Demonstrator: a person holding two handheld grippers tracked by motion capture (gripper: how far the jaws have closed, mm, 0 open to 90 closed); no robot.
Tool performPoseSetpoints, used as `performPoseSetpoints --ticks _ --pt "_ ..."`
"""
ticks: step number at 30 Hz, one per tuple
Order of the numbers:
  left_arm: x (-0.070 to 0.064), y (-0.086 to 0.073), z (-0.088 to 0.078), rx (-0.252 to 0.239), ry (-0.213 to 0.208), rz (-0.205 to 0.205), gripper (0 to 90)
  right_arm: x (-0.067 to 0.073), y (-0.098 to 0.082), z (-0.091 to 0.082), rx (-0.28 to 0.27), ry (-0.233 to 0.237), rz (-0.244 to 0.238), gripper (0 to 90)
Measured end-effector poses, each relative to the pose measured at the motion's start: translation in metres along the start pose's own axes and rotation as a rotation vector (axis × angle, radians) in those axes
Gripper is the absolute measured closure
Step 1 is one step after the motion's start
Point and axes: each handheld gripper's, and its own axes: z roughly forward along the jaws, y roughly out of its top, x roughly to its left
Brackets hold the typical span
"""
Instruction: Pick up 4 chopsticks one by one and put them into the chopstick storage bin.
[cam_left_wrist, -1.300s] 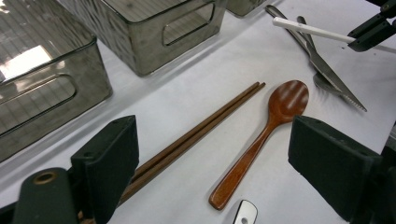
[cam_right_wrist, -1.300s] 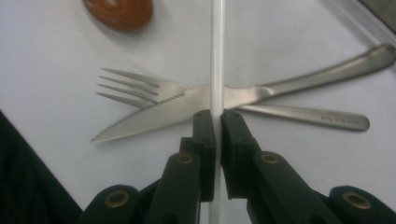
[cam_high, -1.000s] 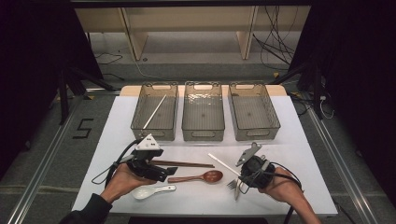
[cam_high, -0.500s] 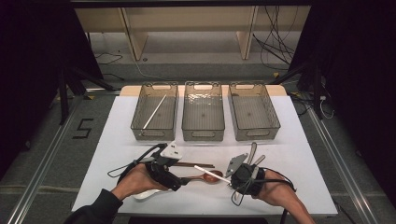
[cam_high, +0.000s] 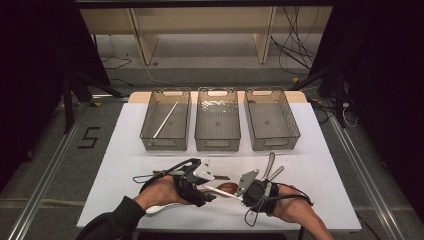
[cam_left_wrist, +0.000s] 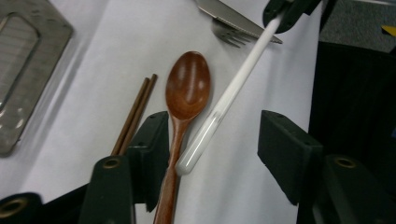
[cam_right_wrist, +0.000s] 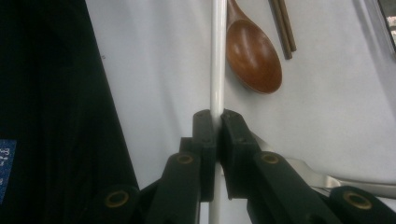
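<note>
Right gripper (cam_right_wrist: 215, 122) clamping white chopstick (cam_right_wrist: 217, 56), another in left bin (cam_high: 166, 120)

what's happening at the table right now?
A person works two handheld grippers over cutlery. The right gripper is shut on a white chopstick and holds it out toward the left gripper, whose jaws have just been closing around the stick's free end without pressing on it yet. A wooden spoon and brown chopsticks lie beneath. Another white chopstick lies in the left bin.
</note>
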Motion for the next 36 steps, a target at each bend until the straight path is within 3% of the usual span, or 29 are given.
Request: performPoseSetpoints --ticks 6,19,26,29,32,36 --pt "-0.003 0.005 0.007 0.046 -0.032 0.029 56.7 0.003 0.001 0.001 0.005 0.009 -0.026 85.6" --pt "-0.005 0.003 0.014 0.094 -0.079 0.083 71.9 0.008 0.003 0.002 -0.001 0.032 -0.077 85.5" --pt "-0.01 0.002 0.014 0.104 -0.15 0.133 79.0 0.009 -0.001 0.001 -0.011 0.039 -0.128 84.0" --pt "-0.013 0.003 0.013 0.091 -0.172 0.139 82.0 0.007 -0.003 0.0 -0.02 0.034 -0.124 81.8" --pt "-0.013 0.003 0.01 0.073 -0.177 0.116 82.4 0.004 -0.005 -0.003 -0.042 0.033 -0.107 79.7" --pt "-0.009 0.001 0.01 0.078 -0.157 0.104 82.4 -0.002 -0.009 -0.014 -0.063 0.005 -0.045 66.7"
